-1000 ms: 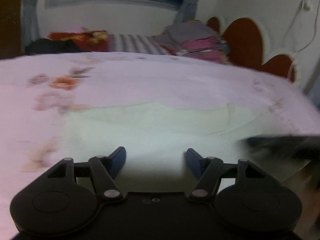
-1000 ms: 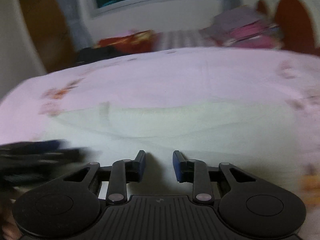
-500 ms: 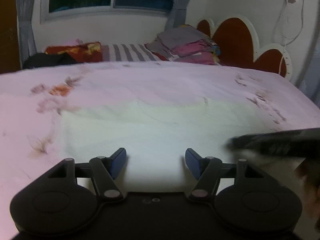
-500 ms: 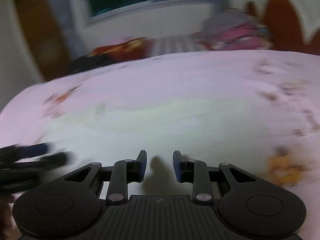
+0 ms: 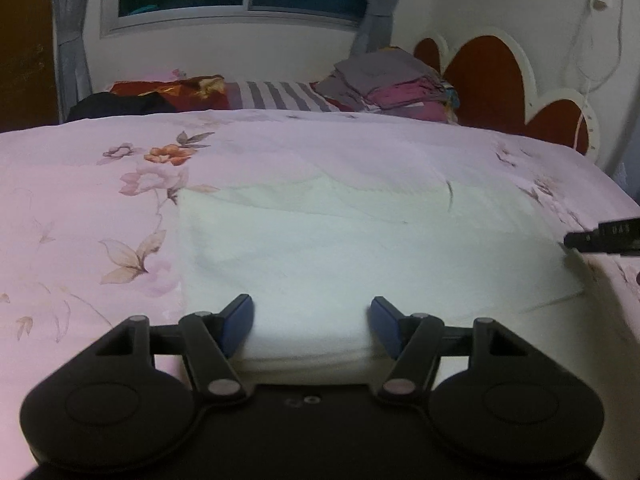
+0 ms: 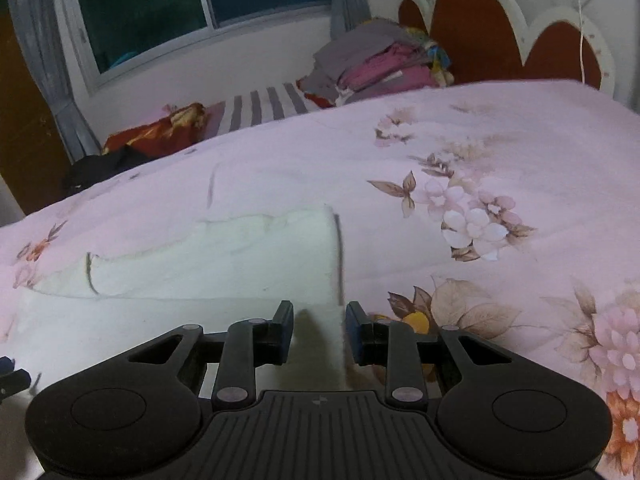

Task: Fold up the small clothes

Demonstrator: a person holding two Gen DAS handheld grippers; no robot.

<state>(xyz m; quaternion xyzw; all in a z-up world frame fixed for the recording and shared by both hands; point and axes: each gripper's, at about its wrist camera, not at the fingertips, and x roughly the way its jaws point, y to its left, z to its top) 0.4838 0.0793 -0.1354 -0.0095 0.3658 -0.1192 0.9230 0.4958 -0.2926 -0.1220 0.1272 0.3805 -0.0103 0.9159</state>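
A white folded garment (image 5: 360, 248) lies flat on the pink floral bedspread (image 5: 80, 208). My left gripper (image 5: 311, 312) hovers over its near edge, left of middle, jaws wide open with nothing between the blue pads. In the right wrist view the same garment (image 6: 208, 256) fills the left centre. My right gripper (image 6: 319, 316) hangs above its near right corner, jaws a narrow gap apart and empty. A finger of the right gripper (image 5: 604, 236) shows at the right edge of the left wrist view.
The bedspread (image 6: 480, 152) stretches far to the right and back. A stack of folded clothes (image 5: 400, 88) and a striped pillow (image 5: 276, 96) lie at the far side below a window. A red and white headboard (image 6: 500, 28) stands at the right.
My right gripper has swung to the right, from over the garment's middle to its right edge, and has rolled. The left gripper has shifted a little to the left. Neither has taken hold of anything.
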